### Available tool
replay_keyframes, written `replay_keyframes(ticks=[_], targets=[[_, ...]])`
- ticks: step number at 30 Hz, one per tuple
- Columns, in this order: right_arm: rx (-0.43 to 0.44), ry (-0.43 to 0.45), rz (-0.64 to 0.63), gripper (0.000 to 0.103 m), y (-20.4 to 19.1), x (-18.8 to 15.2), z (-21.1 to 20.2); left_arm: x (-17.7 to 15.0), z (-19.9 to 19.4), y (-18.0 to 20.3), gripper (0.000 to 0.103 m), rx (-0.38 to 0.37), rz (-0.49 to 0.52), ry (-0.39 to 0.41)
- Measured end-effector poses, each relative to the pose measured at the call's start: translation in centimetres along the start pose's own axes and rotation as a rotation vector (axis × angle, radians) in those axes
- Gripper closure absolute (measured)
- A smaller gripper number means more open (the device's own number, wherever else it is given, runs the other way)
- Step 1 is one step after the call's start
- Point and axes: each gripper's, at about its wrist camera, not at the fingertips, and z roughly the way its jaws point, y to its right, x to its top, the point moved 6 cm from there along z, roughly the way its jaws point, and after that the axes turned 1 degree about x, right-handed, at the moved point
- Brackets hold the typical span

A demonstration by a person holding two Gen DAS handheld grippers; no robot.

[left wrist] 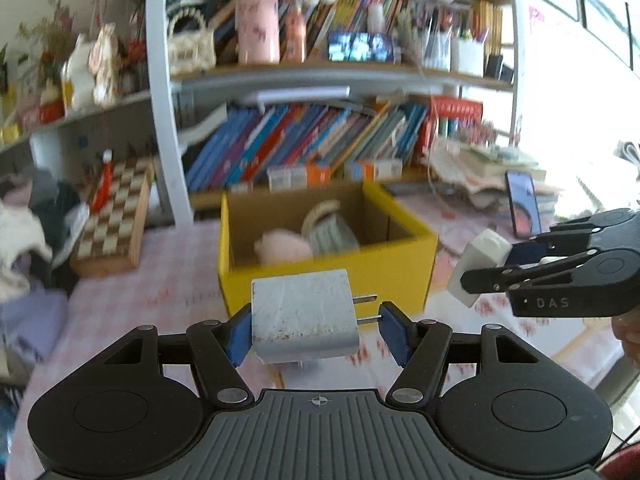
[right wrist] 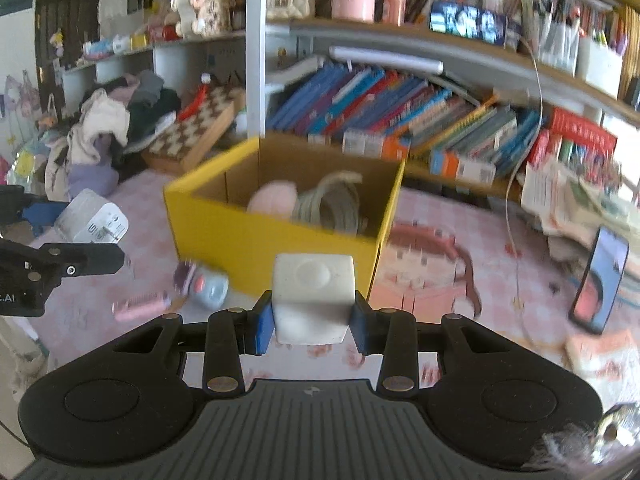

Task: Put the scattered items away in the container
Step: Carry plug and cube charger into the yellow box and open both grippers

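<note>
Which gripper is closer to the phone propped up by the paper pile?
Right. The right gripper, shut on a white cube, is on the phone's side of the yellow box; the left gripper is farther away.

Black claw, blue pads

- Your right gripper has its blue pads clamped on a white cube, held above the pink tablecloth.
- Yellow box just ahead, with a pink plush and coiled cable inside.
- Your left gripper at the left edge is carrying a white plug adapter.
</note>
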Motion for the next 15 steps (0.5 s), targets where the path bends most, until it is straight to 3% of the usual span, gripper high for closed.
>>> replay_keyframes(ticks=[6,15], targets=[[0.007,0.050,-0.025,0.067,0.8,3.6,0.8,3.7,0.8,-0.4,0.038,-0.013,0.035,0.066],[0.012,0.075,-0.042,0.067,1.8,7.1,3.3,5.9,4.1,-1.6,0.038,-0.020,0.009,0.072]])
